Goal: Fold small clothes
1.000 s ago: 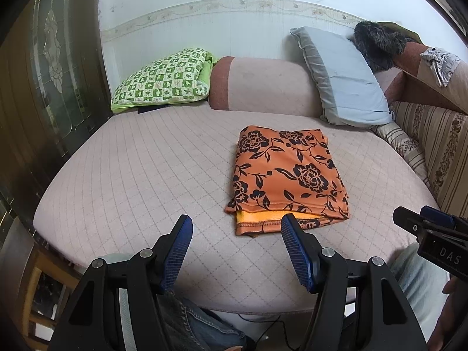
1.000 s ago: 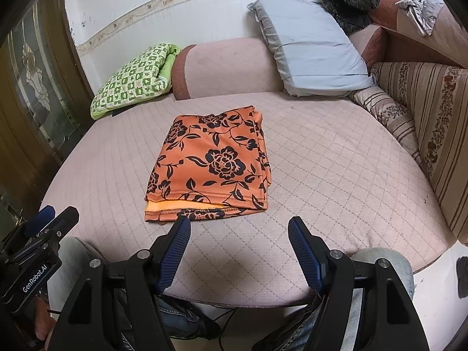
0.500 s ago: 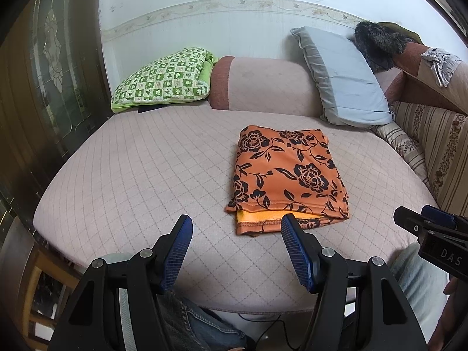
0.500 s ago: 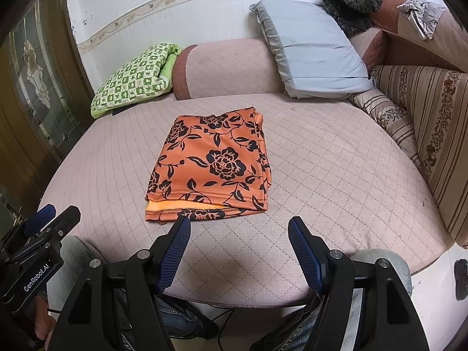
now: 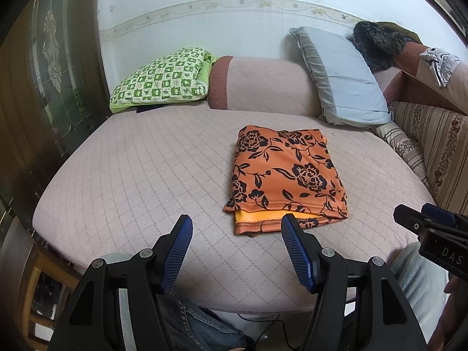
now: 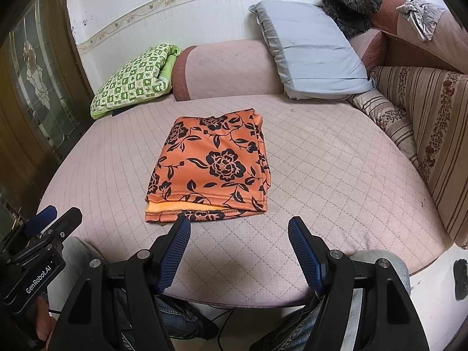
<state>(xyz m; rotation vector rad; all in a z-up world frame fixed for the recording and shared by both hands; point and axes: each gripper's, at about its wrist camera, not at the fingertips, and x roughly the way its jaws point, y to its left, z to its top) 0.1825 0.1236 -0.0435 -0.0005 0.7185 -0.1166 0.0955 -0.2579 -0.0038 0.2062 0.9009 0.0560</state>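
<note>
An orange garment with black flowers (image 5: 286, 175) lies folded into a neat rectangle on the pink quilted sofa seat (image 5: 146, 175); it also shows in the right wrist view (image 6: 213, 169). Its plain orange inner layer peeks out at the near edge. My left gripper (image 5: 237, 228) is open and empty, held back above the seat's front edge, just short of the garment. My right gripper (image 6: 239, 228) is open and empty, also near the front edge, just short of the garment's near edge. Each gripper shows at the side of the other's view.
A green checkered pillow (image 5: 163, 79) and a grey-blue pillow (image 5: 342, 79) lean at the back. A striped cushion (image 6: 424, 122) and sofa arm line the right side. A dark furry item (image 6: 348, 3) sits on the backrest. A dark glazed door (image 5: 44, 87) stands left. My knees are below.
The right gripper's view has shifted very slightly; the garment and the left gripper have not visibly moved.
</note>
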